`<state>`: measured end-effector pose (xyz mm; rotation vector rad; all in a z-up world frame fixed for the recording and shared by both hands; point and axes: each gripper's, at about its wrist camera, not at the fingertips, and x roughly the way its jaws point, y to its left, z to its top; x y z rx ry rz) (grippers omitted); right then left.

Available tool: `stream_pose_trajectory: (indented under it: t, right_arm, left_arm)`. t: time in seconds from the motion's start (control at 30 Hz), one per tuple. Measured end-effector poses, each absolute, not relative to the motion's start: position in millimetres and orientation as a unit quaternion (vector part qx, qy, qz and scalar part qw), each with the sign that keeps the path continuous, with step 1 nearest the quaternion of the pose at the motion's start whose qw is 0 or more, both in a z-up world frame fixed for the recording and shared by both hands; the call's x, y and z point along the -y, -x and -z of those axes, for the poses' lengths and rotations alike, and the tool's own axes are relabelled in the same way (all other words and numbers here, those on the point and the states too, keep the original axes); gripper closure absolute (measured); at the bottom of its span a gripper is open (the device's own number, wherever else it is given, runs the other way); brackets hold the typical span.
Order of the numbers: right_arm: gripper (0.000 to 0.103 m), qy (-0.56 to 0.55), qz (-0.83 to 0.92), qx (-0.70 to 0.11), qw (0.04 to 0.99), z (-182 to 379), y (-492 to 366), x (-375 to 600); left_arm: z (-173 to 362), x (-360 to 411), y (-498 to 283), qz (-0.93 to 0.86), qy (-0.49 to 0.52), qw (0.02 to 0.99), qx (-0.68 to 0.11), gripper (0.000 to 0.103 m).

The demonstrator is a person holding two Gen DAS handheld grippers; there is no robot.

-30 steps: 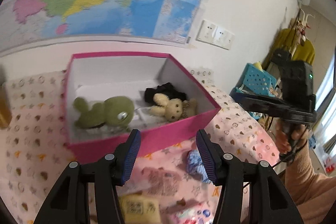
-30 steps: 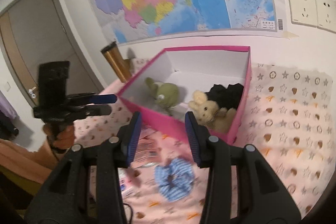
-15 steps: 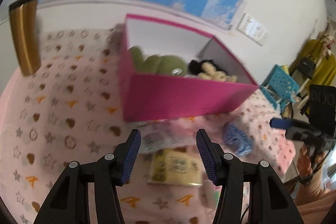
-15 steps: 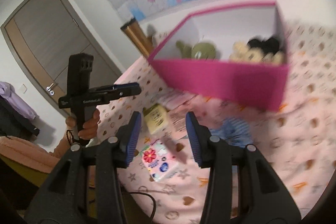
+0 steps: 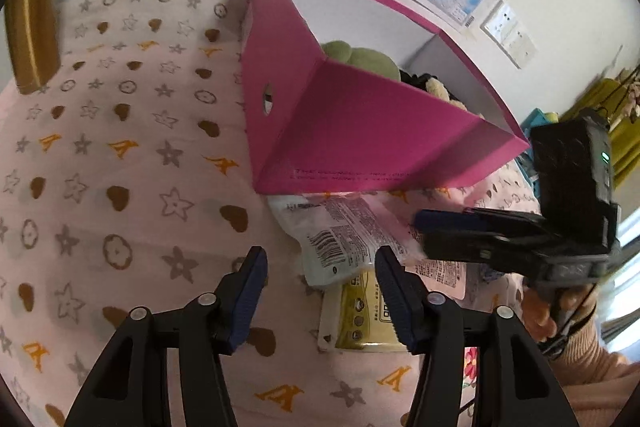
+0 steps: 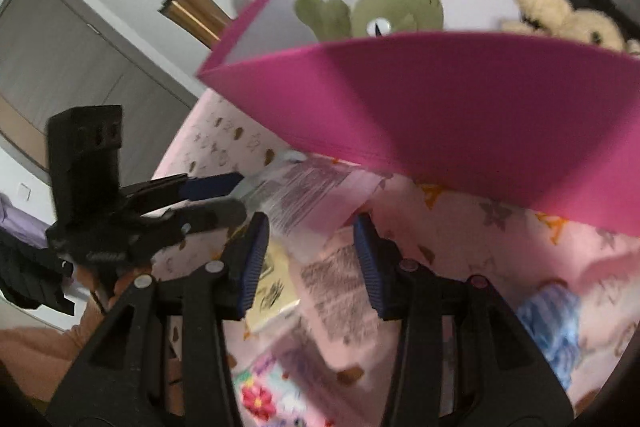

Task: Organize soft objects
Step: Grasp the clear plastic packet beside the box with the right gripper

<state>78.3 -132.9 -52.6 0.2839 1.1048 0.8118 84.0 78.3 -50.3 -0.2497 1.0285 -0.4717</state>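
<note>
A bench covered by a pink cloth [image 5: 132,155] printed with stars, hearts and orange letters. On it stands an open magenta box [image 5: 360,131]. Just in front of the box lie overlapping flat packets: a clear printed one [image 5: 340,239], a yellow one [image 5: 360,315], a pink one [image 6: 344,303]. A blue striped scrunchie [image 6: 556,323] lies nearby.

We are seeing fine print and a barcode on the clear packet [image 5: 340,239], none of it legible.
</note>
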Motion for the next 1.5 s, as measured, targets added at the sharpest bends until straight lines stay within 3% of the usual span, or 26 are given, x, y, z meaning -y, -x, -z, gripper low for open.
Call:
stream_pose_trajectory:
  t: [0.3, 0.53, 0.77, 1.03, 1.3, 1.37, 1.5]
  right_arm:
    - [0.049, -0.134, -0.347, -0.515, 0.772, 58, -83, 134]
    - [0.032, -0.107, -0.342, -0.515, 0.779, 61, -86, 128]
    - [0.033, -0.092, -0.354, -0.515, 0.776, 60, -86, 117]
    - [0.051, -0.101, -0.399, -0.516, 0.751, 64, -79, 117]
    - [0.055, -0.094, -0.389, -0.508, 0.762, 64, -77, 103]
    - [0.071, -0.105, -0.389, -0.505, 0.763, 67, -77, 104]
    - [0.088, -0.123, -0.39, -0.493, 0.768, 68, -76, 110]
  left_arm:
    - [61, -76, -90, 0.253, 0.115, 0.817, -0.505, 0.037]
    - [66, -80, -97, 0.268, 0.129, 0.805, -0.513, 0.035]
    - [65, -82, -99, 0.276, 0.134, 0.8, -0.515, 0.035]
    - [64, -86, -92, 0.287, 0.135, 0.795, -0.518, 0.045]
    - [66, -90, -92, 0.282, 0.137, 0.793, -0.522, 0.06]
    - [66, -88, -91, 0.281, 0.132, 0.794, -0.523, 0.062]
    - [62, -84, -84, 0.279, 0.122, 0.799, -0.518, 0.063]
